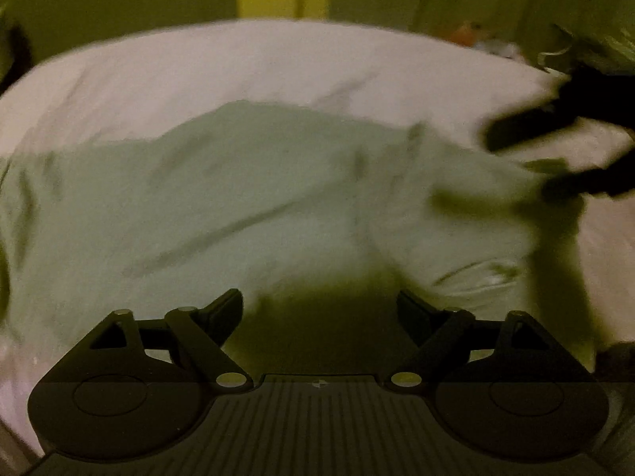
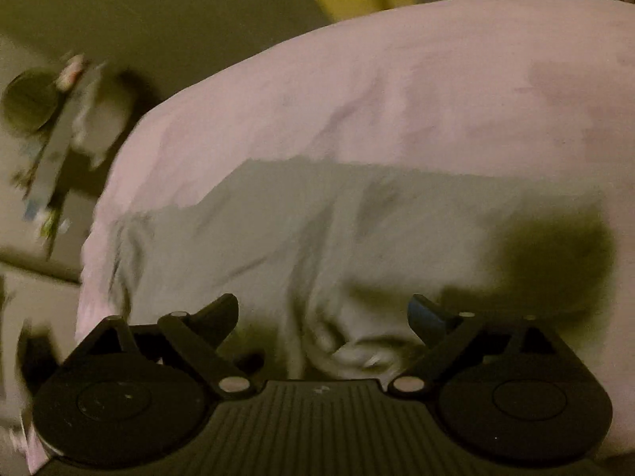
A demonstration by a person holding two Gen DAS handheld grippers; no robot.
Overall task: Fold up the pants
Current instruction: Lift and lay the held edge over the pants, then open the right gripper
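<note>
Pants (image 1: 258, 198) lay spread across the pale sheet (image 1: 238, 63). The left gripper (image 1: 319, 309) hovered at their 6 o'clock edge, jaws wide, empty. The right gripper (image 2: 323, 313), at 3 o'clock, also gaped over bunched cloth.

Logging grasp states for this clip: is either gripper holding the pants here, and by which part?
Nothing is held. The left gripper and right gripper are both open above the pale green pants, which lie on the white sheet.
</note>
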